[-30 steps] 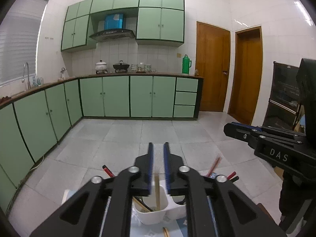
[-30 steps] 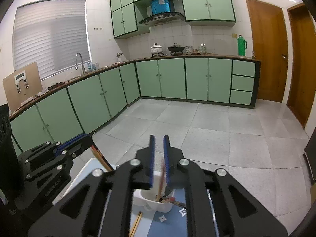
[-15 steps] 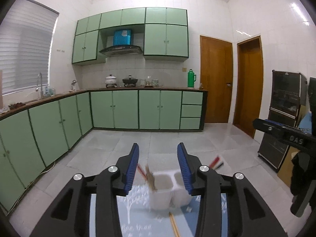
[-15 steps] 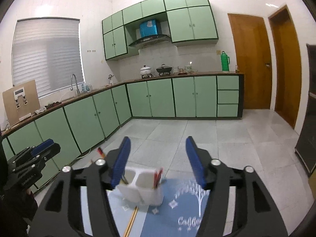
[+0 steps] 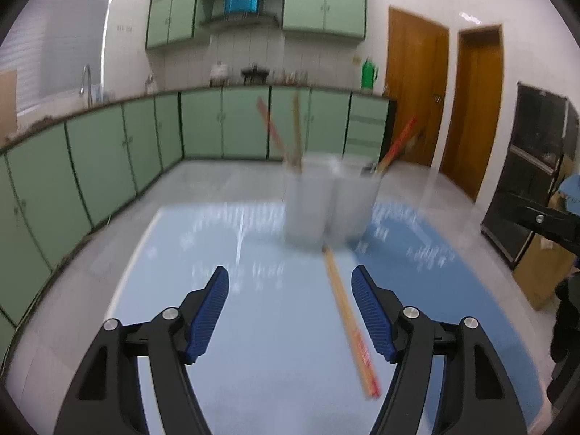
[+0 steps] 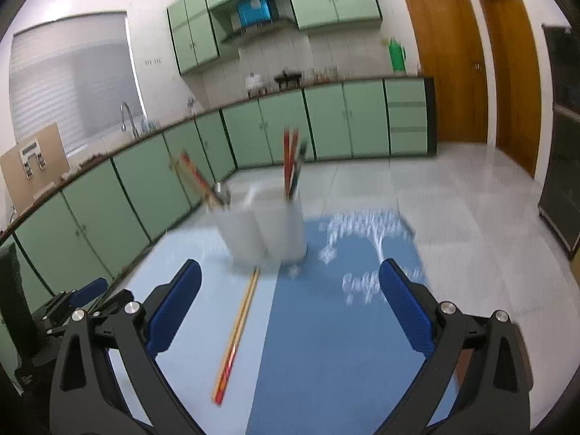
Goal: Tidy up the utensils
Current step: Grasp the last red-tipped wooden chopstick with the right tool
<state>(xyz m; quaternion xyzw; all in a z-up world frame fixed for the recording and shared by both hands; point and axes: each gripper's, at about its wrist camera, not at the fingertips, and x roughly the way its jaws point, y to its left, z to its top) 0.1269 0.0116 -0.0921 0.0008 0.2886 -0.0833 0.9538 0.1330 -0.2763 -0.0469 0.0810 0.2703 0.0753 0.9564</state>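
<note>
A white two-compartment holder [image 5: 330, 199] stands on a blue mat [image 5: 253, 326], blurred by motion. Chopsticks [image 5: 286, 134] lean in its left compartment and red-ended ones [image 5: 398, 141] in its right. A loose pair of chopsticks [image 5: 348, 319] lies on the mat in front of it. My left gripper [image 5: 290, 275] hovers above the mat short of the holder, its jaws opening and holding nothing. In the right wrist view the holder [image 6: 264, 232] and the loose pair [image 6: 237, 333] lie ahead of my right gripper [image 6: 290, 266], whose jaws are opening wide with nothing gripped.
Green base cabinets [image 5: 108, 166] run along the left and far walls. Two wooden doors [image 5: 417, 94] are at the back right, with a black cabinet [image 5: 536, 166] and a cardboard box [image 5: 543, 272] at the right. The mat [image 6: 326, 344] lies on a pale tabletop.
Both grippers went from shut just above the holder to wide apart. They drew back and sank, so the holder now stands ahead of them.
</note>
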